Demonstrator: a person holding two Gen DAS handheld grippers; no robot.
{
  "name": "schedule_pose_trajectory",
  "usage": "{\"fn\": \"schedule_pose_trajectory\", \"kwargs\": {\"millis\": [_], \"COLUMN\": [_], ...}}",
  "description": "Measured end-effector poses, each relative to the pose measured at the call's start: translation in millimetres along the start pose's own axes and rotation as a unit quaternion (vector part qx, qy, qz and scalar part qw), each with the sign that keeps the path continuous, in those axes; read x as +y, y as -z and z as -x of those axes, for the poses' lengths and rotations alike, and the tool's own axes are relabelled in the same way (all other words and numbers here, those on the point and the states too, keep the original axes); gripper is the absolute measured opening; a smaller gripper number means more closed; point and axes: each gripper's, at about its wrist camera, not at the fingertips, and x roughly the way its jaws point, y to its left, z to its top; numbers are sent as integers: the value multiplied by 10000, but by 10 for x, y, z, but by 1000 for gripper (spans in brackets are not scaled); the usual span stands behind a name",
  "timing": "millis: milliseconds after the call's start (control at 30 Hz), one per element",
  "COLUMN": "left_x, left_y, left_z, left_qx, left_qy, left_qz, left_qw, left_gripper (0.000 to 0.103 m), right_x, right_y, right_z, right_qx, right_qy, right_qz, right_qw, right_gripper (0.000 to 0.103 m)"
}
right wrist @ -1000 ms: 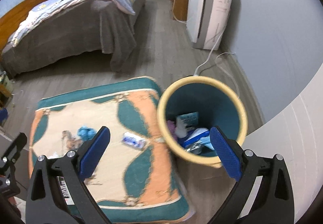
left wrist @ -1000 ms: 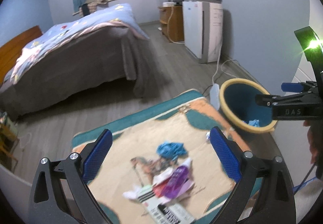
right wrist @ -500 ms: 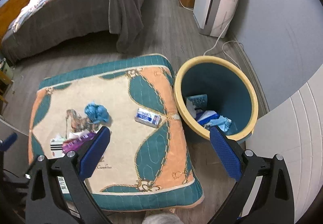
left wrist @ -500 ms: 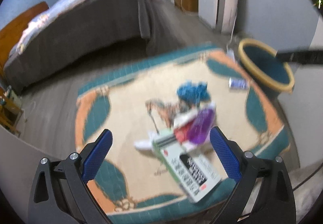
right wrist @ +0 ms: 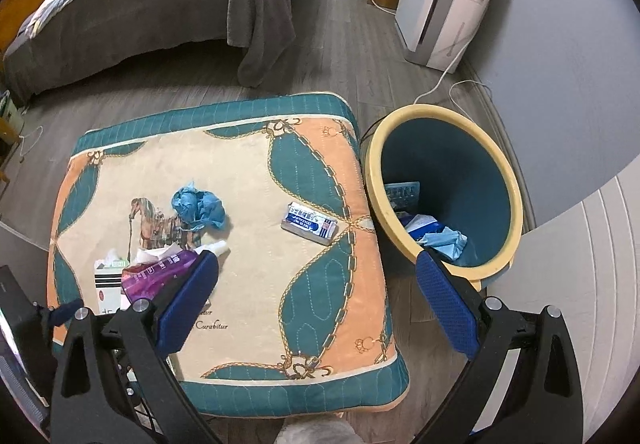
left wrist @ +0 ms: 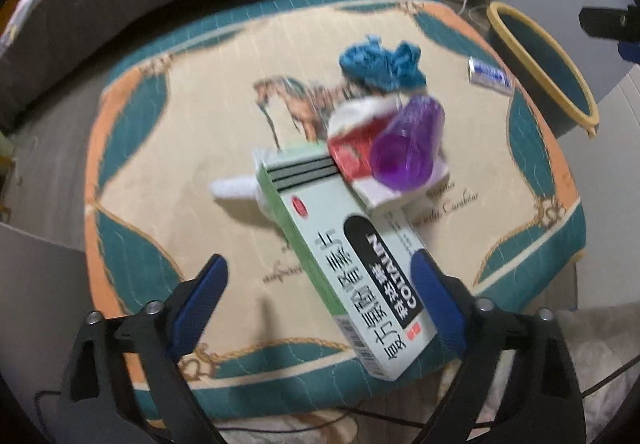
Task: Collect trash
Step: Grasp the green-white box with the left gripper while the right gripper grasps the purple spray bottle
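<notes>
Left gripper (left wrist: pixel 318 298) low over the near edge of the quilted cushion (left wrist: pixel 168 148), jaws spread wide and gripping nothing; the near end of a long green-and-white medicine box (left wrist: pixel 352 264) lies between them, closer to the right-hand pad, contact not clear through the blur. Box runs diagonally away across the cushion top. At its far end a small heap: a red-and-white carton (left wrist: pixel 352 148) with a purple translucent bottle (left wrist: pixel 408 144) lying on it, white tissue (left wrist: pixel 232 186) poking out to the left. Crumpled blue wad (left wrist: pixel 380 62) just beyond the heap, close to the horse print. Small blue-and-white packet (left wrist: pixel 490 76) apart from the rest, near the cushion's right edge. Right gripper (right wrist: pixel 316 302) held higher, looking down on the whole scene, jaws likewise released and empty. From this view the wad (right wrist: pixel 198 206) sits mid-cushion, packet (right wrist: pixel 309 223) toward the bin side, the heap partly hidden behind the left-hand pad. Trash bin (right wrist: pixel 374 180), yellow rim and teal inside, stands on the wood floor right against the cushion's side; it holds several pieces, among them a crumpled blue sheet (right wrist: pixel 448 240) and a flat teal card (right wrist: pixel 402 193). Bed (right wrist: pixel 160 4) beyond, white appliance (right wrist: pixel 444 4) by the wall.
</notes>
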Motion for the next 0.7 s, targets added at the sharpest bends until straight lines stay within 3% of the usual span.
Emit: {"fn": "schedule_pose_trajectory", "kwargs": {"millis": [133,200,300,700], "left_x": [28,44,77,205], "left_y": [23,19,-9,-183], "left_z": [-49,-18,39,453], "left_qx": [180,124,-15,-870], "left_qy": [399,532,560,492], "left_qz": [119,177,258,325], "left_qw": [9990,9984,9981,9945], "left_gripper": [65,50,39,20], "right_x": [33,55,68,62], "right_y": [-14,-13,-13,-13], "right_z": [-2,-6,-3,-6], "right_qx": [-1,5,-9,-24], "right_qy": [-21,-13,16,-35], "right_qz": [-8,23,74,11], "right_qw": [10000,10000,10000,10000], "right_gripper": [97,97,97,97]}}
